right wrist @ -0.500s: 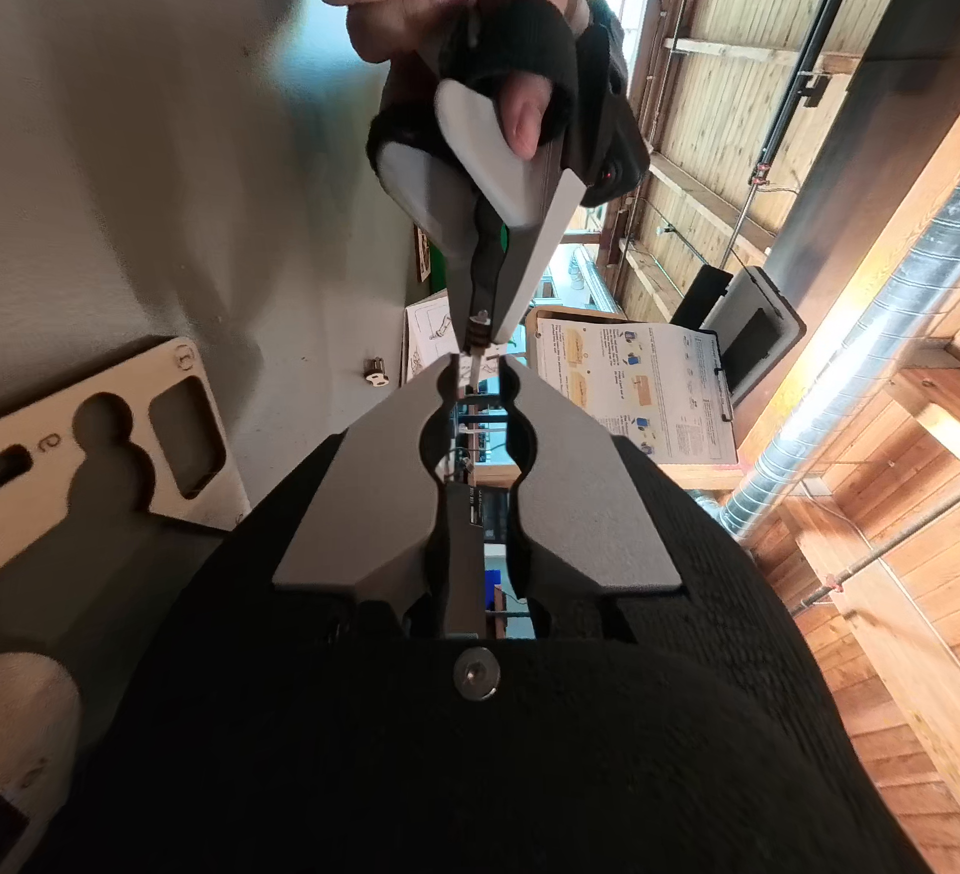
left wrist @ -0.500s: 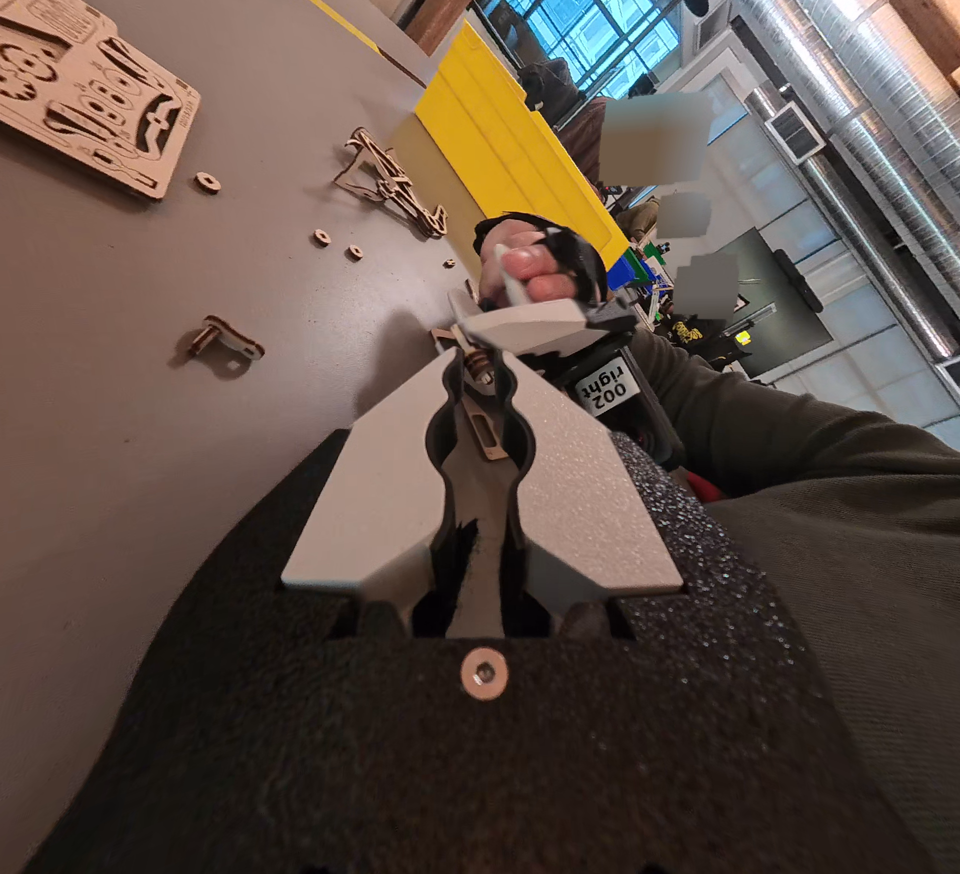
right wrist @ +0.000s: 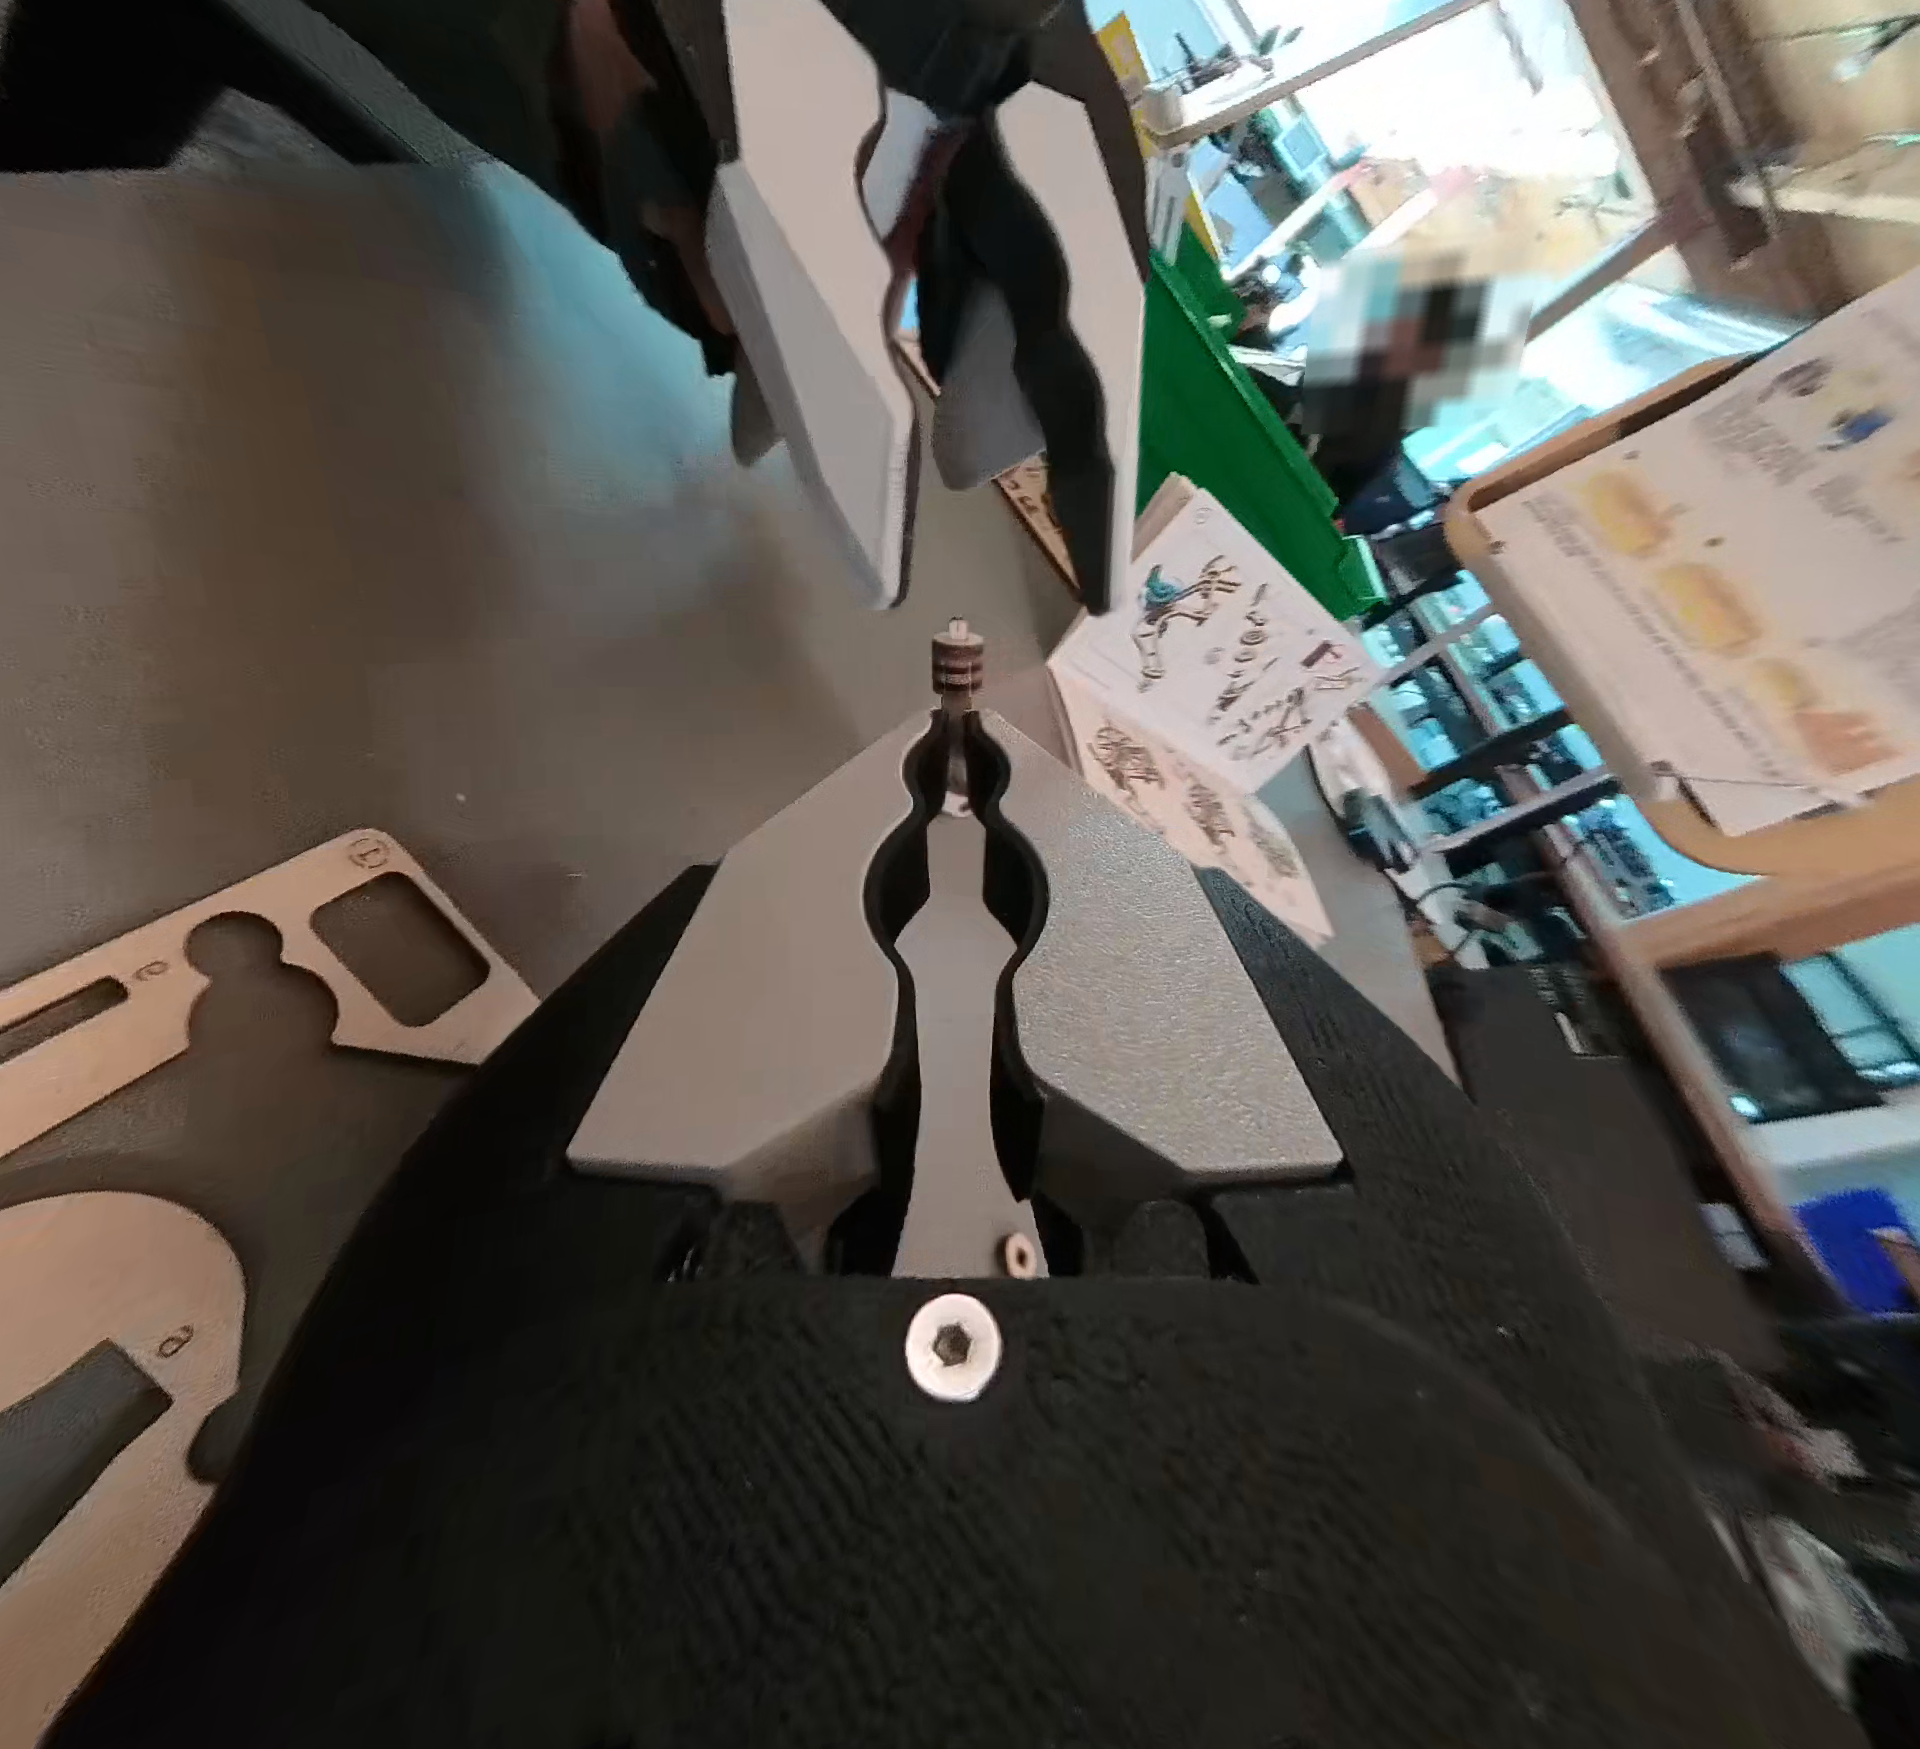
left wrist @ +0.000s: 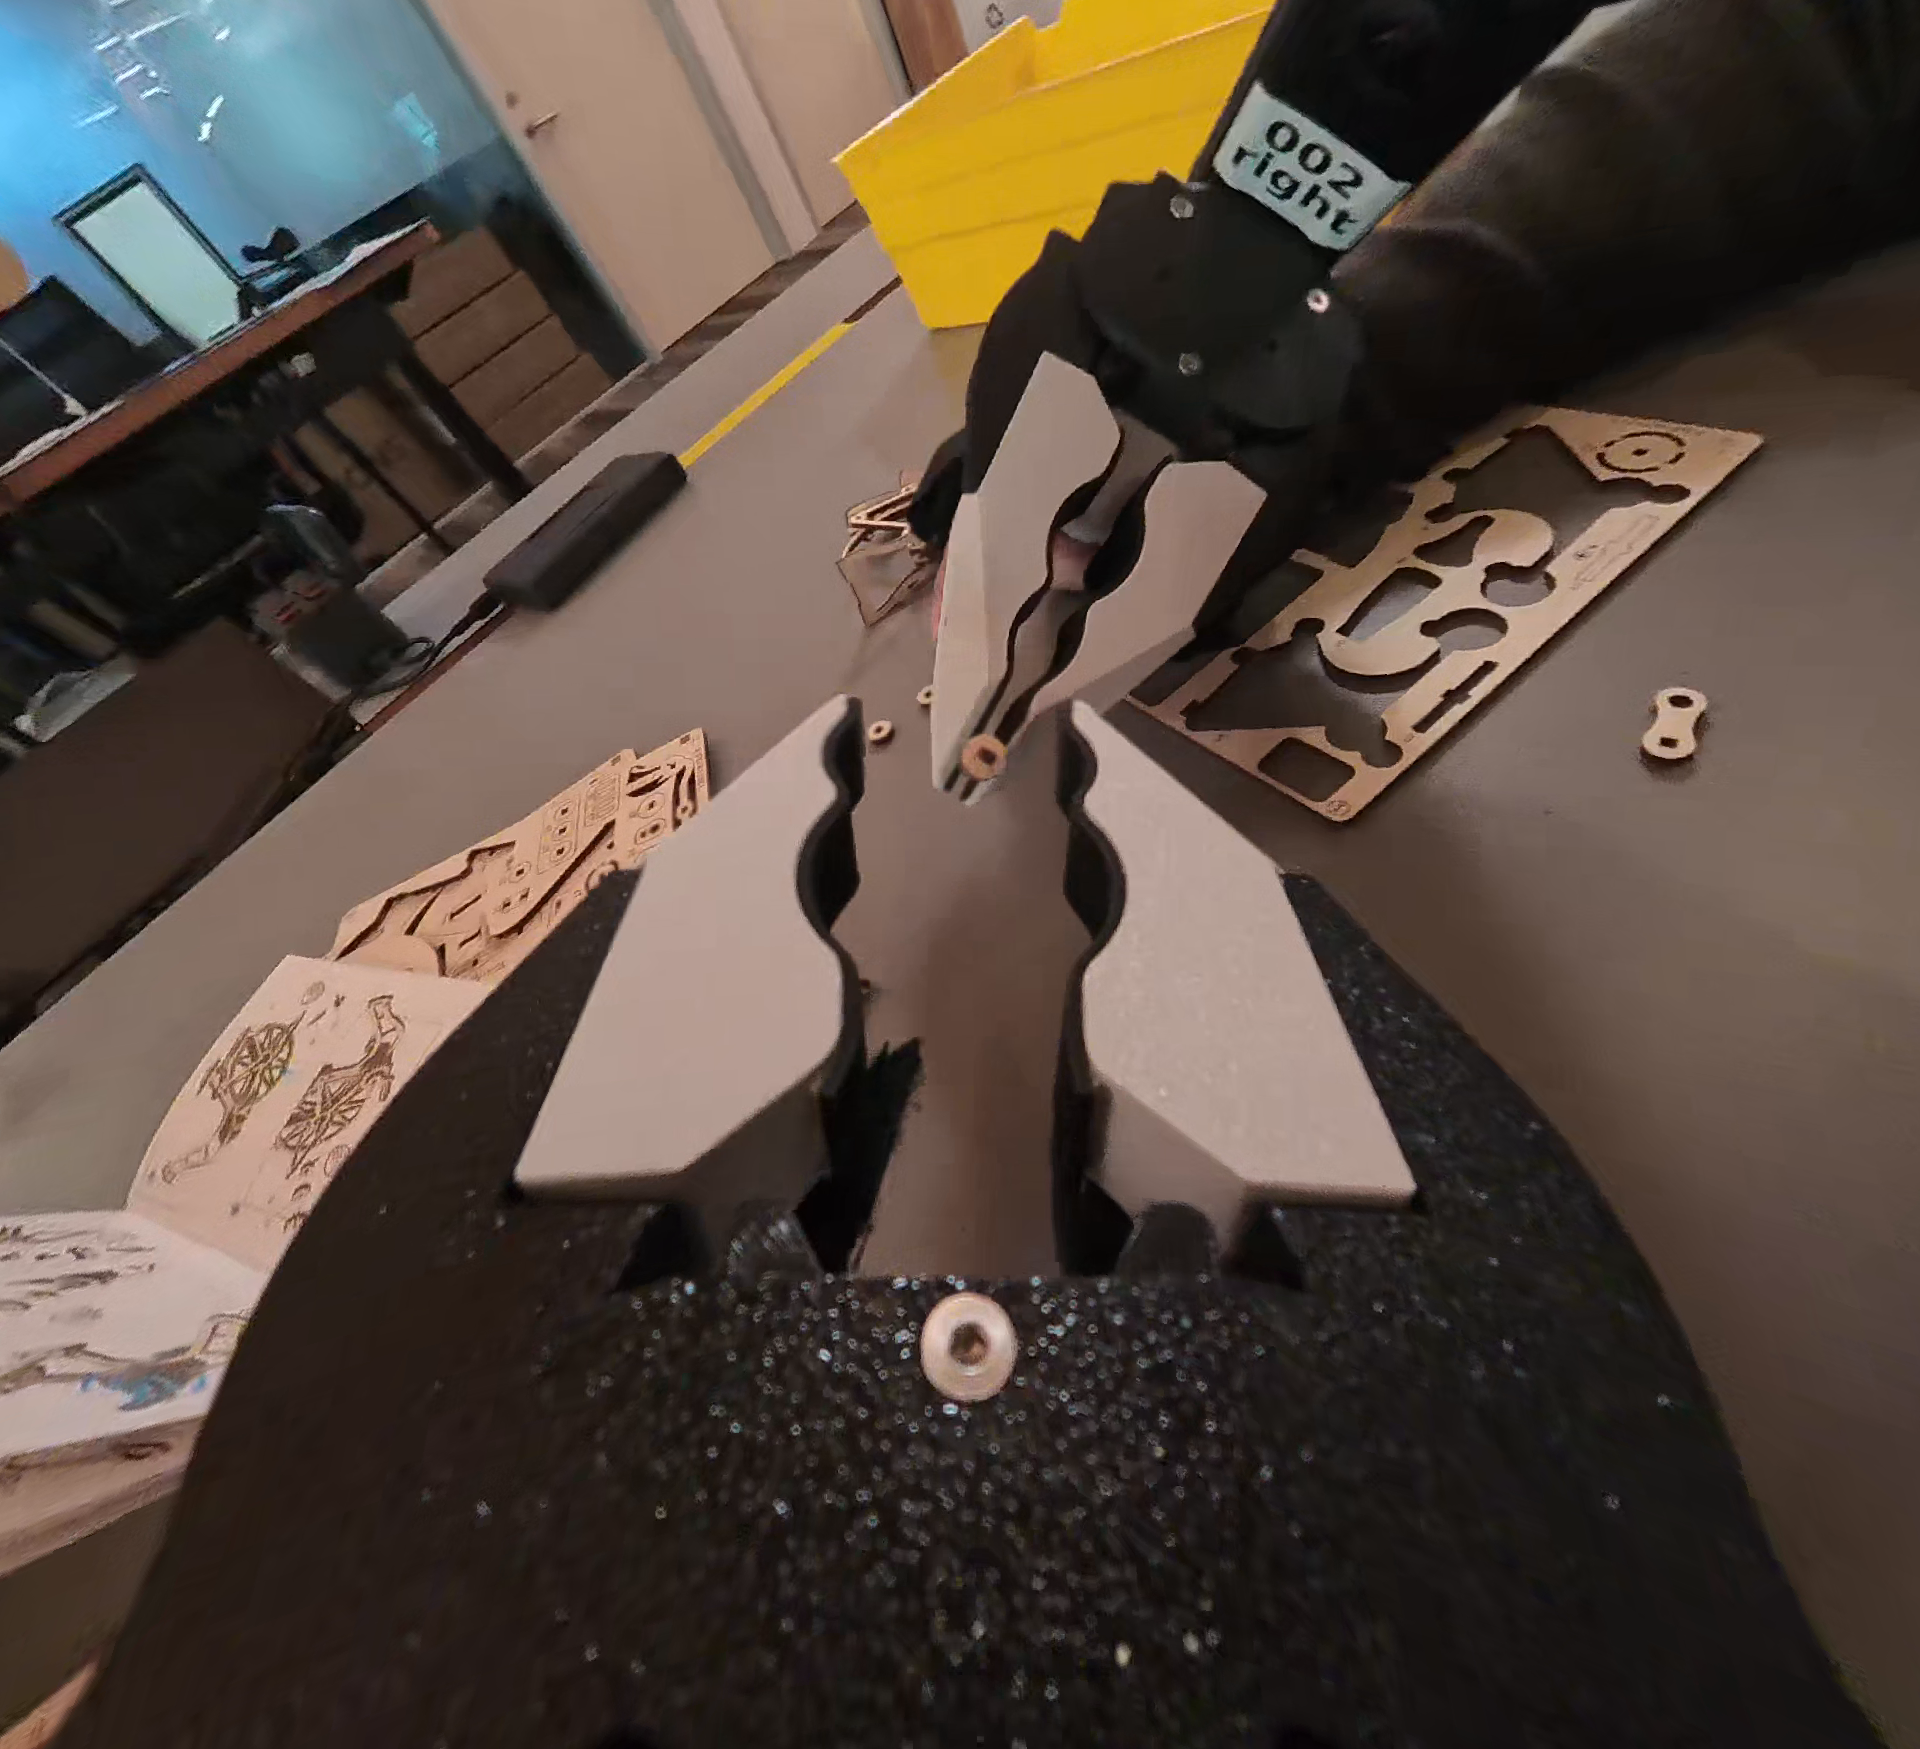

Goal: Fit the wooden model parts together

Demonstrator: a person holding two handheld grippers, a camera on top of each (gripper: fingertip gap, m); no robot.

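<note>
The right gripper (right wrist: 958,731) had its fingers pressed together on a small wooden pin (right wrist: 957,666). The pin stuck out past the fingertips, and only its lower end sat between them. The left gripper (left wrist: 961,752) had its fingers wide apart with nothing between them; in the right wrist view its tips hung just beyond the pin, without touching it.

The pin looked like a thin peg with several dark rings stacked near its free end and a pale tip. In the left wrist view only its round end face (left wrist: 981,753) showed between the right fingertips.

Its long axis ran along the right fingers, and the free end pointed toward the left gripper (right wrist: 992,603).

On the grey surface (left wrist: 1558,920) lay a cut-out plywood sheet (left wrist: 1475,598), a loose link piece (left wrist: 1675,737) and an open instruction booklet (left wrist: 208,1211).
</note>
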